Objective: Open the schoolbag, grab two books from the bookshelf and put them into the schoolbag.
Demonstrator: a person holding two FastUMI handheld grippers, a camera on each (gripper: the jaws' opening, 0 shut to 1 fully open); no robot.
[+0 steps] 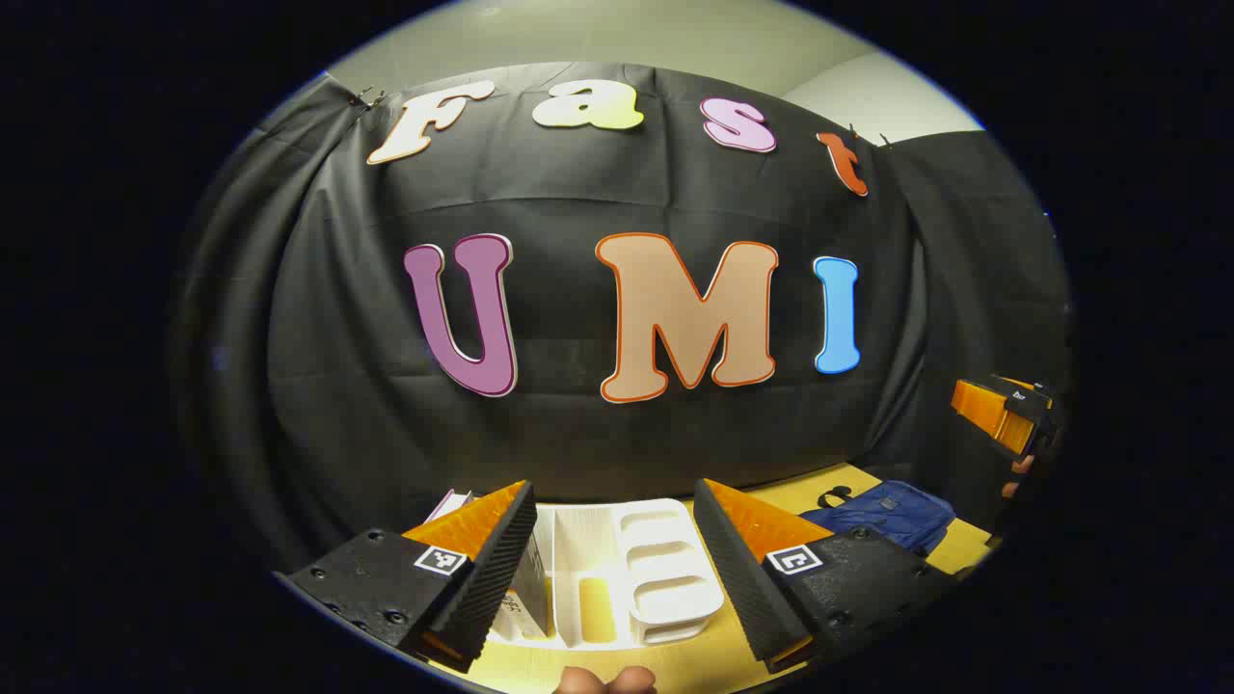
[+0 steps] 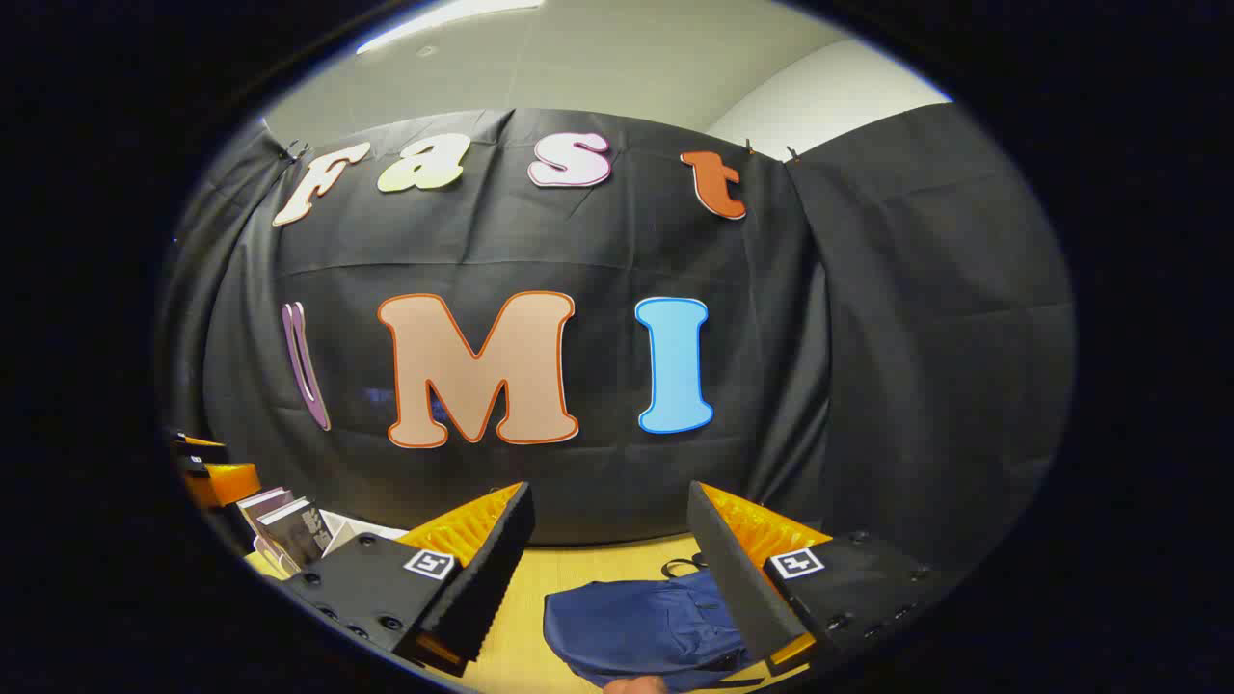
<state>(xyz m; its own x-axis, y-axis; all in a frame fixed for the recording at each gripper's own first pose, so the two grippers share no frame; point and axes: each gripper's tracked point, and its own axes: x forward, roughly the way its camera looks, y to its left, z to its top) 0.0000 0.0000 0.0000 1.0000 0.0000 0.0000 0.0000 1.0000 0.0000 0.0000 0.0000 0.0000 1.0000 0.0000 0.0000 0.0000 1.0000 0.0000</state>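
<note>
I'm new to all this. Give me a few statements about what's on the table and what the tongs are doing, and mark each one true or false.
1. The schoolbag is blue. True.
2. The left tongs are clamped on a book. False: their jaws stand apart with nothing between them.
3. The white bookshelf sits on a yellow table. True.
4. The right tongs are holding the schoolbag. False: they are open above it.
5. Books stand in the bookshelf. True.
</note>
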